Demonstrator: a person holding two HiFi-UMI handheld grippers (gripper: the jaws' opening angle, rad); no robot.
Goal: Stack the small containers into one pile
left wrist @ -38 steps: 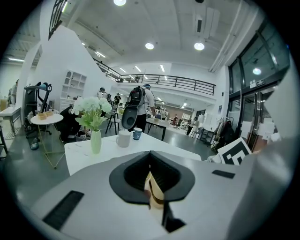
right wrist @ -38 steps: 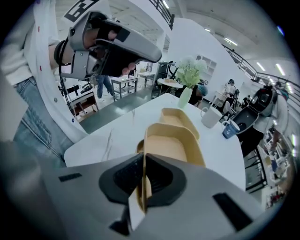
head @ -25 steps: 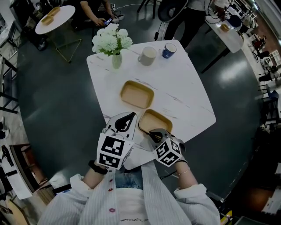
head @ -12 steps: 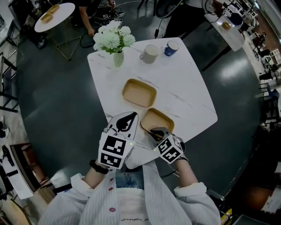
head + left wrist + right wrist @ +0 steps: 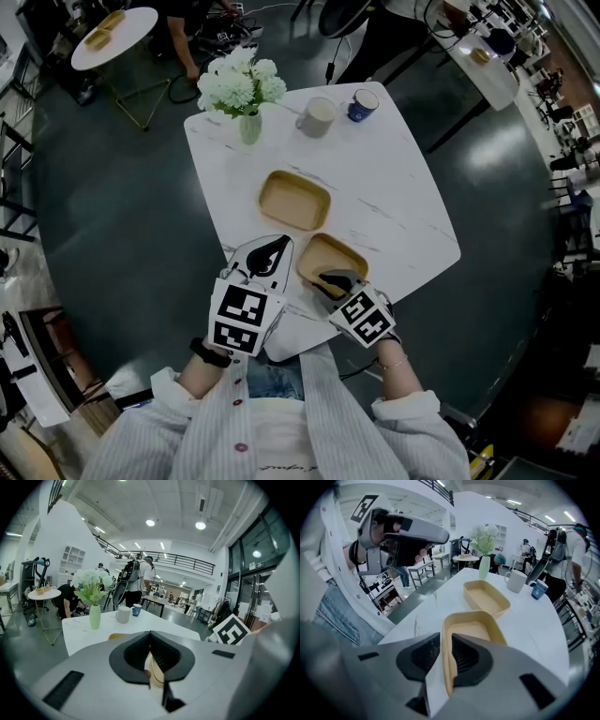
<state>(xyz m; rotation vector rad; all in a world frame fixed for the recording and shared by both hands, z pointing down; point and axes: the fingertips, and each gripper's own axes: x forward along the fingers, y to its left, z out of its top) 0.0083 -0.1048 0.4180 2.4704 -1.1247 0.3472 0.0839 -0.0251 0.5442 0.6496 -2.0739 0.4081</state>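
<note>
Holding the left gripper [image 5: 277, 244] out front at a shallow downward slant, with its jaws pressed together and nothing between them. Pitching the right gripper [image 5: 330, 279] far more steeply down, just beside the left. Right jaws have just been opening, and now straddling the near wall of the closer container [image 5: 336, 253] with the pads off it on both sides. Tucking the left sleeve [image 5: 173, 394] and right sleeve [image 5: 412, 417] close to the torso, elbows bent.
</note>
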